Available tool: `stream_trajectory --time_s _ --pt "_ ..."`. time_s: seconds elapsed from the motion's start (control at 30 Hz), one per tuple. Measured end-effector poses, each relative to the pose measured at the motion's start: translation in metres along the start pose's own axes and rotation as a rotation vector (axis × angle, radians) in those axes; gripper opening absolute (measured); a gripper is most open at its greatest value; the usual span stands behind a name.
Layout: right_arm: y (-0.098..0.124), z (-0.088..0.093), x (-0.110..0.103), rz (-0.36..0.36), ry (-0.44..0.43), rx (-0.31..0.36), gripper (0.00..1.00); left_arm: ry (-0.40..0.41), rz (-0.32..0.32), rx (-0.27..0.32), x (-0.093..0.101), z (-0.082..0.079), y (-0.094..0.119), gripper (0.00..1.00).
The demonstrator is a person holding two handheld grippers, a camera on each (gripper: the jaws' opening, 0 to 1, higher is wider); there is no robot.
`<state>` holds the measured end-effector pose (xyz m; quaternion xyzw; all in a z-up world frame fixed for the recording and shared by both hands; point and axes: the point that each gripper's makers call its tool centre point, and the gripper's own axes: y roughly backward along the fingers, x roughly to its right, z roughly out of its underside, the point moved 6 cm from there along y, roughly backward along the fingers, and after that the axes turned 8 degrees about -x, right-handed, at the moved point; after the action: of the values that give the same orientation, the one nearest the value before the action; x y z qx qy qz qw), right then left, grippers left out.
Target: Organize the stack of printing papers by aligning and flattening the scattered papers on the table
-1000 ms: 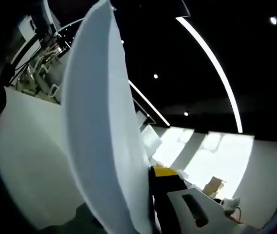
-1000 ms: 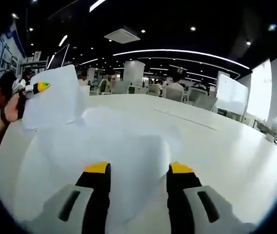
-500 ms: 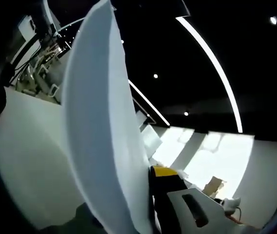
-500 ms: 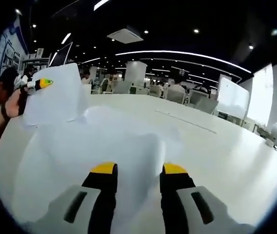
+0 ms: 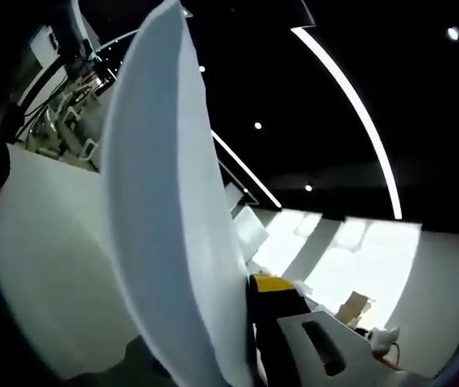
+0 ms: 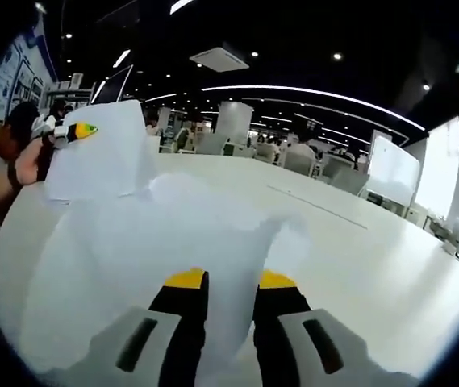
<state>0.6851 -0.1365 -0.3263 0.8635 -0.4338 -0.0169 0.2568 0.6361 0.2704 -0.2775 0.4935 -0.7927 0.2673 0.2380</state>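
Observation:
A loose pile of white printing papers (image 6: 156, 242) lies rumpled on the white table (image 6: 358, 242) in the right gripper view. My right gripper (image 6: 231, 282), with yellow-tipped jaws, pinches a raised fold at the pile's near edge. At the far left, my left gripper (image 6: 80, 131) holds the papers' far corner (image 6: 104, 157) lifted off the table. In the left gripper view that paper (image 5: 160, 201) stands edge-on and curved. It hides one jaw of the left gripper (image 5: 249, 286), and the other yellow tip presses against it.
A person's hand (image 6: 27, 161) grips the left tool at the table's left edge. Chairs and seated people (image 6: 294, 157) line the far side, with a whiteboard (image 6: 390, 173) at the right. The table's right half lies bare. A cardboard box (image 5: 352, 308) sits beyond the left jaw.
The right gripper's jaws have drawn together from wide apart onto the fold of paper. The left gripper and its lifted paper have held still.

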Motion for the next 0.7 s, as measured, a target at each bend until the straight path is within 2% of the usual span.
stream_trajectory --time_s 0.33,0.43,0.53,0.7 --pt "0.001 0.0 0.005 0.004 -0.065 -0.01 0.17 -0.001 -0.001 -0.001 0.001 0.0 0.0 0.07" --pt "-0.001 0.001 0.013 0.005 -0.072 -0.01 0.17 0.0 -0.001 0.0 0.001 0.0 0.0 0.07" --pt "0.0 0.003 0.015 0.014 -0.082 -0.015 0.12 -0.001 -0.001 -0.001 0.001 0.0 0.0 0.07" --pt "0.002 0.005 0.013 0.011 -0.123 -0.019 0.08 -0.001 -0.001 -0.003 0.001 0.0 0.0 0.07"
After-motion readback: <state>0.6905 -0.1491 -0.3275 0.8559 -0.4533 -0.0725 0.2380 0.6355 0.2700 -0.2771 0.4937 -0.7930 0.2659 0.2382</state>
